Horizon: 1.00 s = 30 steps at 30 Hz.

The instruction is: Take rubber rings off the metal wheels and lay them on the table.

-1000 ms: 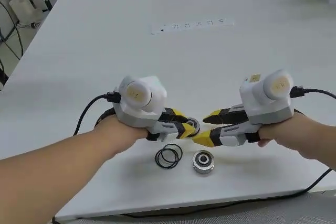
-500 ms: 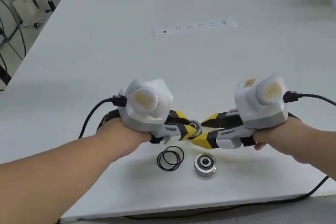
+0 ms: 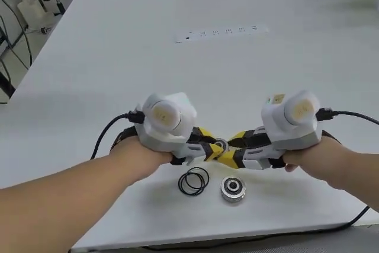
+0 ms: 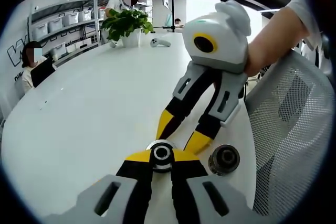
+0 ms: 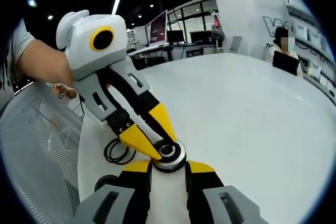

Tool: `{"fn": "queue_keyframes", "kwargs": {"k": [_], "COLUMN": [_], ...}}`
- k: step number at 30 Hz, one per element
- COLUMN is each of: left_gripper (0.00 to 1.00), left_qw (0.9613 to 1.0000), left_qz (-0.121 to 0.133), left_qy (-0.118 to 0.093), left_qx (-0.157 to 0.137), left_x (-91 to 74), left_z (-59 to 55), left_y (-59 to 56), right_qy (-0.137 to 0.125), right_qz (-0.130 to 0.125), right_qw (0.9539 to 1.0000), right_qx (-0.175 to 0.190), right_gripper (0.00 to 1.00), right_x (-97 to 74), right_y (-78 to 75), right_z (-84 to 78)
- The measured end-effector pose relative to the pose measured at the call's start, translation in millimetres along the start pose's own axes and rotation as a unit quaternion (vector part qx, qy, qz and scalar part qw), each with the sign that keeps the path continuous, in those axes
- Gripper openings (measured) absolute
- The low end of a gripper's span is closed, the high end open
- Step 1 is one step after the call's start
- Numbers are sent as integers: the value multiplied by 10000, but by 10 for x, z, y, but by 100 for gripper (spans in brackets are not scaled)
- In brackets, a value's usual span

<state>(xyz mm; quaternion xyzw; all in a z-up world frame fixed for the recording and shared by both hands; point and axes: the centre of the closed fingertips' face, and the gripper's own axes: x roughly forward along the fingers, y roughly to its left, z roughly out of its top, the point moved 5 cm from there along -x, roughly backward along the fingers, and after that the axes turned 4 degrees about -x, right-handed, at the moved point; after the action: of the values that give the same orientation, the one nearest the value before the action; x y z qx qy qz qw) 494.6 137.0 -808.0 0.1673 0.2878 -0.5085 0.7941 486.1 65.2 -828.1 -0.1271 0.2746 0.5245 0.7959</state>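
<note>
- The left gripper (image 4: 160,157) has its fingers (image 4: 137,158) closed on a metal wheel (image 4: 160,152). One yellow tip sits on each side of the wheel, which is held off the white surface (image 3: 177,69).
- The right gripper (image 5: 169,168) meets it head-on. Its fingers (image 5: 202,167) stand a little apart, with the same wheel between their tips. I cannot tell whether they press on the wheel or only flank it.
- In the head view the two grippers come together tip to tip near the front edge of the surface, with a hand behind each.
- Thin black rubber rings (image 3: 193,181) lie loose and overlapping on the surface, nearer the person than the held wheel.
- A second wheel (image 3: 233,188) lies flat just beside the rings, on their right in the head view.
- A white power strip (image 3: 220,31) lies well apart from all this, farther up the surface.
</note>
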Motion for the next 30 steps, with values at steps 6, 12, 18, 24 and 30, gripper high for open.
{"fn": "queue_keyframes", "kwargs": {"k": [6,12,18,24,30], "left_gripper": [7,7,7,7,7], "left_qw": [10000,9999,9999,9998,9998], "left_qz": [11,26,40,65,89], "left_qy": [-25,-60,-90,-90,-90], "left_qx": [-29,-78,-130,-152,-177], "left_x": [0,-1,-2,-4,-1], "left_z": [-5,-6,-12,-15,-13], "left_y": [-1,-6,-3,-2,1], "right_qy": [5,41,115,76,-165], "right_qz": [-18,-73,-66,-87,-129], "right_qw": [10000,9998,9997,9988,9918], "right_qx": [-1,163,198,476,1258], "right_gripper": [19,16,2,0,0], "right_x": [-28,-45,-69,-73,-87], "right_y": [2,19,13,3,-45], "right_z": [-17,-19,-55,-63,-64]}}
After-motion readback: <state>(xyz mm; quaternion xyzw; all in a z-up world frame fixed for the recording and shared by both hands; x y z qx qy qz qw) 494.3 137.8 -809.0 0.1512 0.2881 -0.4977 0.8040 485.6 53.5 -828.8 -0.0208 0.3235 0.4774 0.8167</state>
